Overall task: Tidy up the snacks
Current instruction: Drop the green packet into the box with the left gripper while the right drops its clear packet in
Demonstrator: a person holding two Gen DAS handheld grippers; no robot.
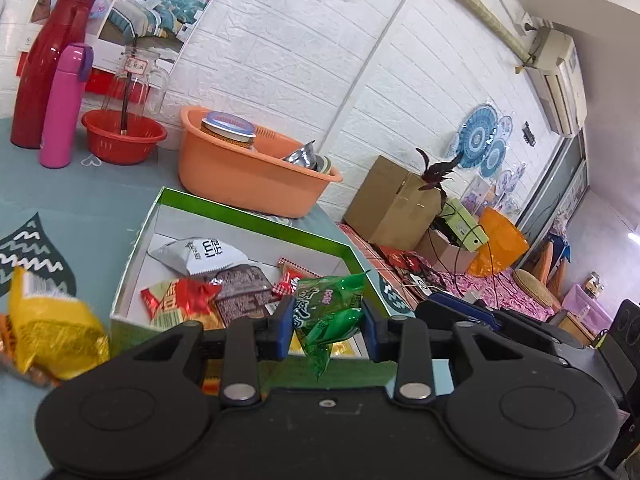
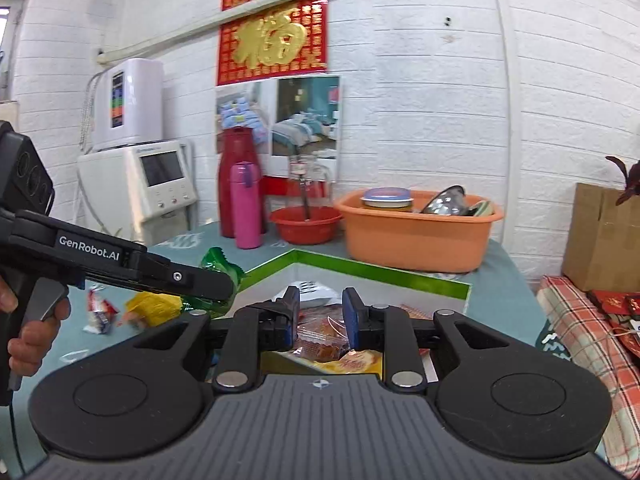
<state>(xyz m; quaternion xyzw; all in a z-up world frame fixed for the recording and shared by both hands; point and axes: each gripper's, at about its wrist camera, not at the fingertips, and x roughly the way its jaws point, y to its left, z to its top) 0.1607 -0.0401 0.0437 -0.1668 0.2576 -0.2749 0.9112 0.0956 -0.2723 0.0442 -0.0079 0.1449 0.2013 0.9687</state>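
Note:
My left gripper [image 1: 326, 326] is shut on a green snack packet [image 1: 328, 312] and holds it above the near edge of the green-rimmed white box [image 1: 248, 220]. The box holds several packets, among them a white one [image 1: 200, 254] and a red one [image 1: 180, 300]. The left gripper also shows from the side in the right wrist view [image 2: 216, 284], with the green packet [image 2: 220, 264] sticking out. My right gripper [image 2: 320, 316] hangs over the box [image 2: 380, 272], jaws apart, with an orange-brown packet [image 2: 320, 336] lying below between them.
A yellow packet [image 1: 52, 324] and other loose snacks [image 2: 100, 312] lie on the teal tablecloth left of the box. An orange basin [image 1: 248, 168], a red bowl [image 1: 124, 136], a pink bottle [image 1: 64, 104] and a red flask [image 1: 52, 64] stand behind.

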